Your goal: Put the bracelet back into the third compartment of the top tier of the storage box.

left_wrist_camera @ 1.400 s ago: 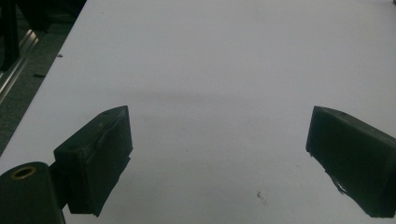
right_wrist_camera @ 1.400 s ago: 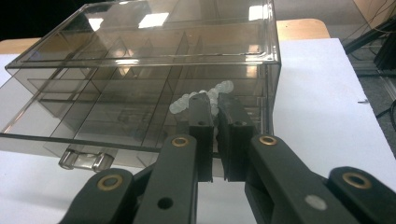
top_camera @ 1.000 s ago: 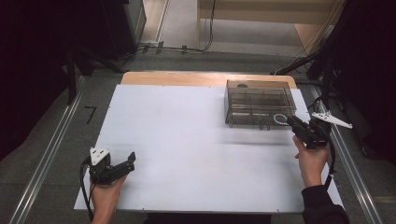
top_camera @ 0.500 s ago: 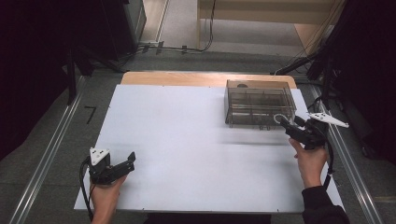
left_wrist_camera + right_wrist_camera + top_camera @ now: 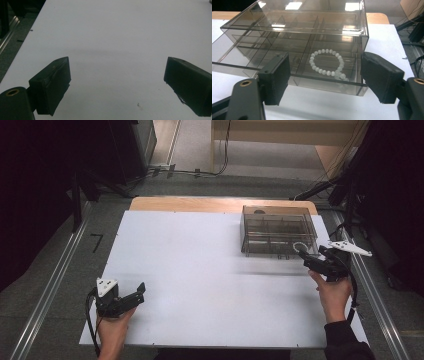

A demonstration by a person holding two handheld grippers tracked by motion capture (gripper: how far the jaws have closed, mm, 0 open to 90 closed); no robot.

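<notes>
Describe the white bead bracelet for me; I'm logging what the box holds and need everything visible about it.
The white bead bracelet is a closed ring of small, round, milky, slightly glossy beads, strung tightly with no clasp visible. It lies flat in the front right compartment of the smoky transparent plastic drawer, pulled out of its organiser box. One bead sits against the drawer's front wall. It lies between the right tool's open jaws, which do not touch it.
</notes>
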